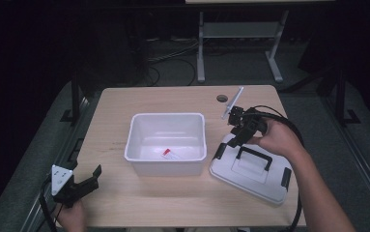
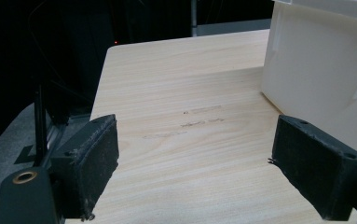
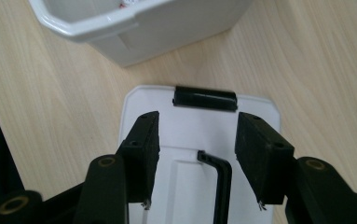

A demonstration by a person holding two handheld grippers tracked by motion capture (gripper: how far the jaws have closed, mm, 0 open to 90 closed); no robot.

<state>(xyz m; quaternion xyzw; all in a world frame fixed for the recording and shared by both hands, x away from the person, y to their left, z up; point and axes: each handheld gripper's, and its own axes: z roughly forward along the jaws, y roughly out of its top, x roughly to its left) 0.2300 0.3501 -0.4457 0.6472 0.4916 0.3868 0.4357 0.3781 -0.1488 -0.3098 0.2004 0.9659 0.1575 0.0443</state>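
Observation:
A white plastic bin (image 1: 167,140) stands open at the table's middle, with a small red and white item (image 1: 168,153) on its floor. Its white lid (image 1: 250,169), with a black handle (image 1: 254,155) and black end clips, lies flat to the bin's right. My right gripper (image 1: 234,140) hovers over the lid's near-left end, open, its jaws either side of the handle (image 3: 219,179) and short of the clip (image 3: 205,98). My left gripper (image 1: 90,180) rests open near the table's front left corner, facing the bin's wall (image 2: 320,79), nothing between its jaws.
A round grommet hole (image 1: 221,98) sits near the table's far edge. Bare wood (image 2: 185,121) lies between my left gripper and the bin. Beyond the table stand a desk's white legs (image 1: 201,48) and cables on the floor.

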